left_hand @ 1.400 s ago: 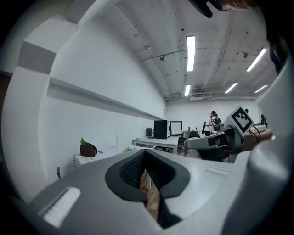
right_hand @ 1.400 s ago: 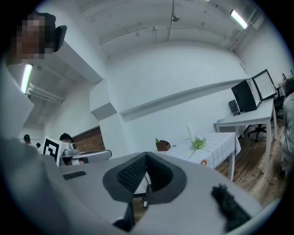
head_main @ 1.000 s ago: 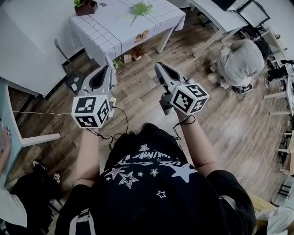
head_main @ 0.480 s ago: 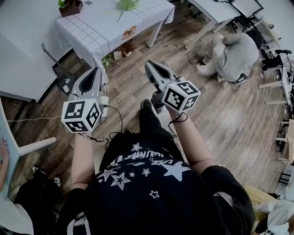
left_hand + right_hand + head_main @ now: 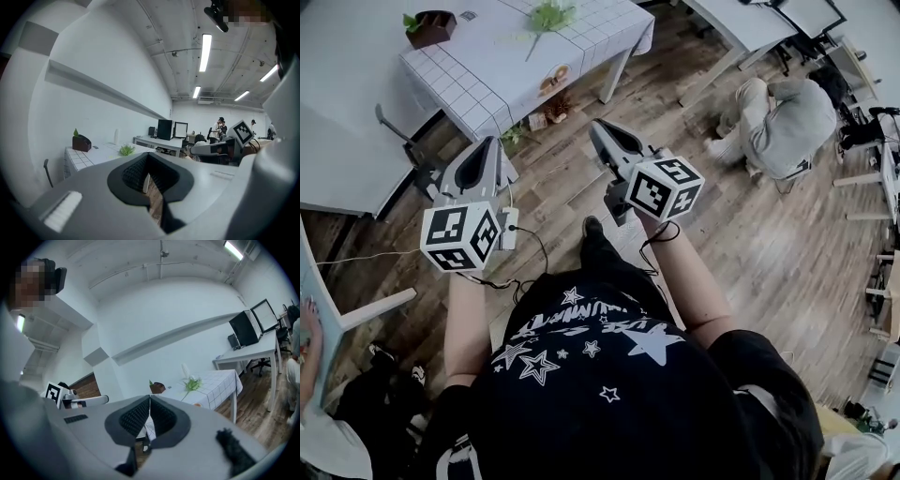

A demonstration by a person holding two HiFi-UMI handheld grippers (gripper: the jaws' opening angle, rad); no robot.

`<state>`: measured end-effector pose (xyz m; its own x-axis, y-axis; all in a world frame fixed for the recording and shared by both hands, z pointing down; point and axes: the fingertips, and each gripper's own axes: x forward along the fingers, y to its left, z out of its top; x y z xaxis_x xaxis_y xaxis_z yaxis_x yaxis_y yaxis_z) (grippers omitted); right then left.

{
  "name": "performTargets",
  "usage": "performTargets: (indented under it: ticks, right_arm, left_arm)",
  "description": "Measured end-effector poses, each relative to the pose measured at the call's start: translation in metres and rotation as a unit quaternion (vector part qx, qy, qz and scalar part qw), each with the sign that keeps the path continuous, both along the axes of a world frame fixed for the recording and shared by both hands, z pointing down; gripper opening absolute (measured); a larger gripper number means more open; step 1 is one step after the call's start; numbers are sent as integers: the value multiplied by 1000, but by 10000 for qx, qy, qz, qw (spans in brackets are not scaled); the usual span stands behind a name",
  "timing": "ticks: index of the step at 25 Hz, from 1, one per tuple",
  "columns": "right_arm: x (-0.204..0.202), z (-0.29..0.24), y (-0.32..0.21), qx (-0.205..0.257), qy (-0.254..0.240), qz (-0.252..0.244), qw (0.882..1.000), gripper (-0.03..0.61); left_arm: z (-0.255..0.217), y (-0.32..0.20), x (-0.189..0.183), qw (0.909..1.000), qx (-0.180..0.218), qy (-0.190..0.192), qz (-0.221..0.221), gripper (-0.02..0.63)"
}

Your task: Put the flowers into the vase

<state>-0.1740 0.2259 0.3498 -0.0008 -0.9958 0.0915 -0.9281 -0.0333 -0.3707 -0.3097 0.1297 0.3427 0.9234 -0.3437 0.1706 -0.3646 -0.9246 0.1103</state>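
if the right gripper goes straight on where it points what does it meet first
The right gripper has free air, then probably the checked table near its brown box; depth unclear.

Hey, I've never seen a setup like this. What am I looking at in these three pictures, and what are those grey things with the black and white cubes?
There is no robot: a person holds a two-jaw gripper in each hand, the left gripper and the right gripper. The patterned cubes are part of them. The head view comes from a camera on the person's head, looking down at the wooden floor. The two gripper views come from cameras riding on each gripper, looking along its jaws. Both pairs of jaws are shut and hold nothing. Ahead stands a table with a checked cloth; on it lie green flowers, a brown planter and a slim white vase. Neither gripper has reached the table.
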Motion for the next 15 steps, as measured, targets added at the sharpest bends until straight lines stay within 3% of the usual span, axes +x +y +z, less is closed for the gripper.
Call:
performTargets:
  ticks: [15]
  right_arm:
    - [120,-6,-55,107,-194,-345,9992,12]
  left_arm:
    - [-9,-42,98,9984,43,-176,-535,8]
